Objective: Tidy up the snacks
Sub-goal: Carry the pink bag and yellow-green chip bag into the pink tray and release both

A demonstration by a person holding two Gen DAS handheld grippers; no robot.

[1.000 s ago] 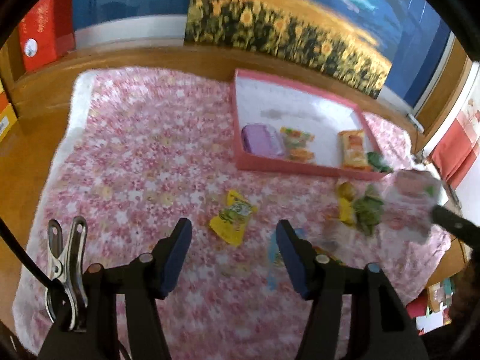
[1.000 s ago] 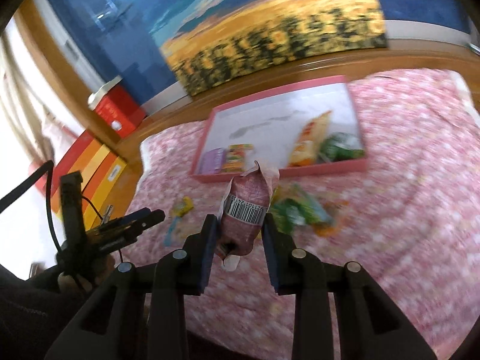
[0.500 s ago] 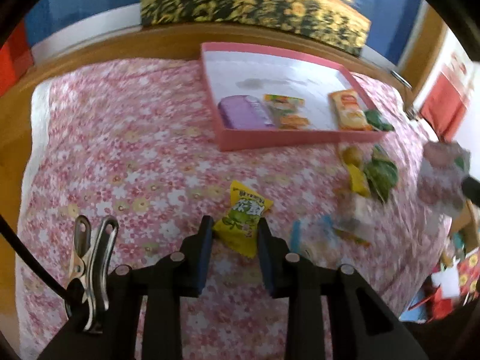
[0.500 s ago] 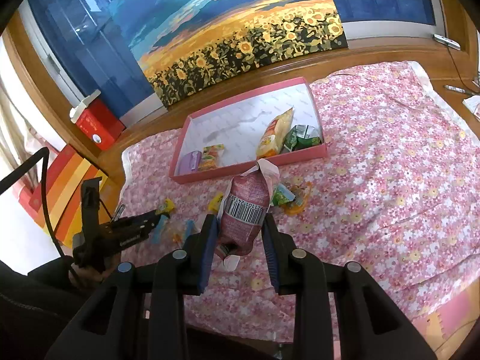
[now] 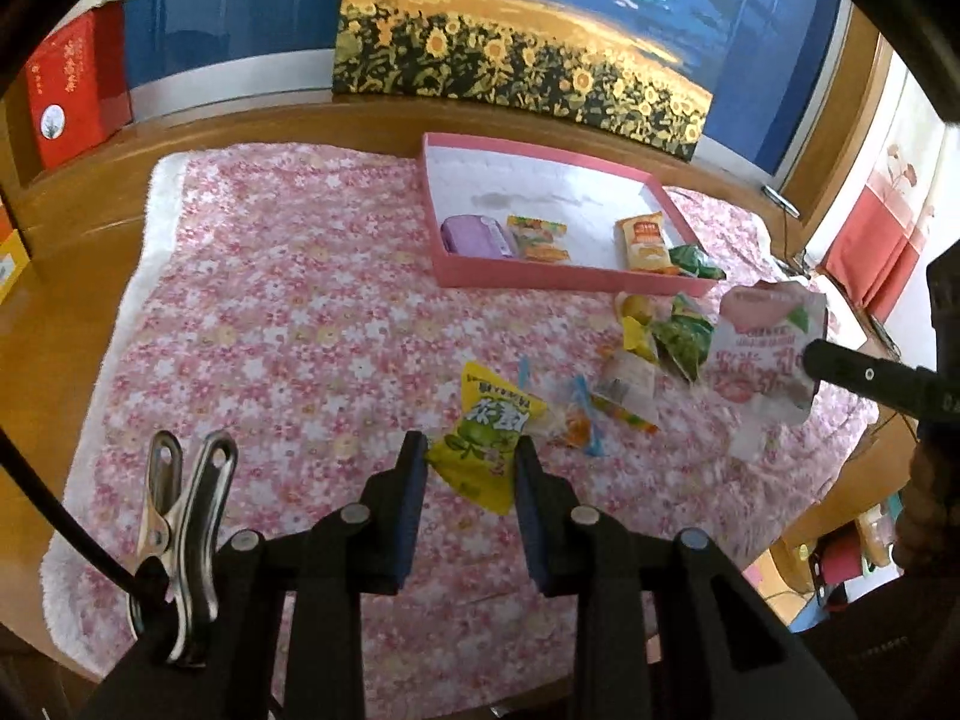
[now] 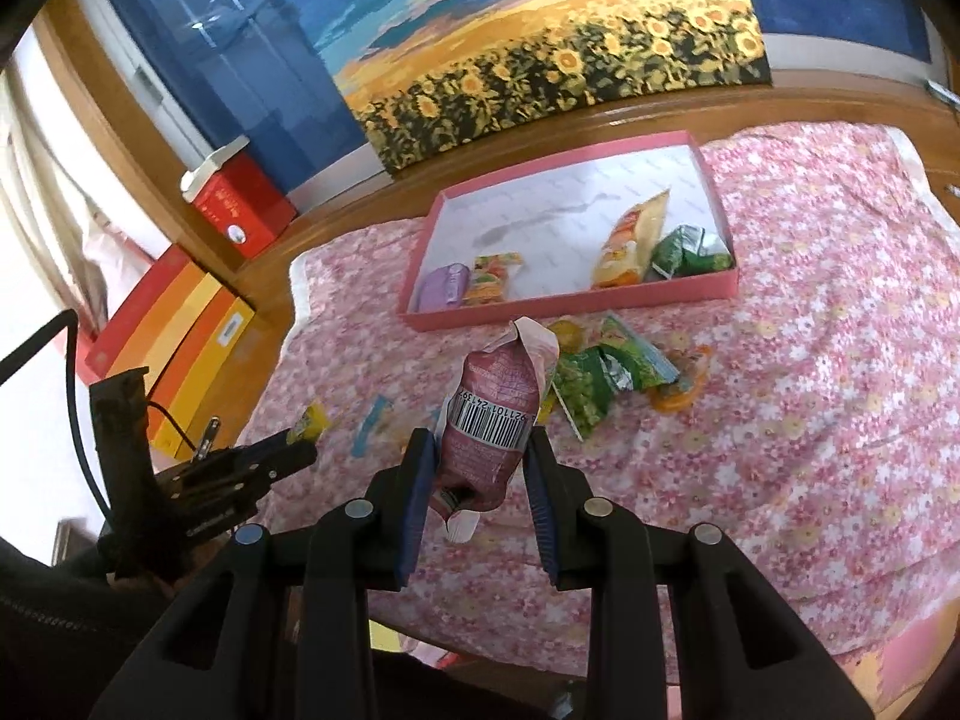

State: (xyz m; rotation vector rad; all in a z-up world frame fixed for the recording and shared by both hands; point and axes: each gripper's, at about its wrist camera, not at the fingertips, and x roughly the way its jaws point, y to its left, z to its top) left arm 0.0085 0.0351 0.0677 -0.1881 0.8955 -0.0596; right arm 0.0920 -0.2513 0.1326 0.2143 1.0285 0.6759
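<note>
My left gripper [image 5: 471, 459] is shut on a yellow snack packet [image 5: 489, 441] with green print and holds it just above the flowered cloth. My right gripper [image 6: 477, 450] is shut on a pink snack pouch [image 6: 492, 420] with a barcode, held up over the cloth; the same pouch [image 5: 768, 348] shows at the right of the left wrist view. A pink tray [image 5: 564, 276] with a white floor lies at the back, holding a purple packet [image 5: 474, 234], an orange-yellow packet [image 5: 645, 237], a green packet [image 5: 693, 261] and a small colourful one [image 5: 537, 234].
Loose packets lie on the flowered cloth [image 5: 270, 312] in front of the tray: green ones [image 6: 600, 375], a yellow one [image 5: 636, 324], small sweets [image 5: 600, 408]. A red box [image 5: 78, 90] and a striped orange box [image 6: 174, 342] stand left. A sunflower painting [image 5: 516, 54] leans behind.
My left gripper went from open to shut on the yellow packet and lifted it slightly off the cloth. My right gripper kept its hold on the pink pouch and drifted a little.
</note>
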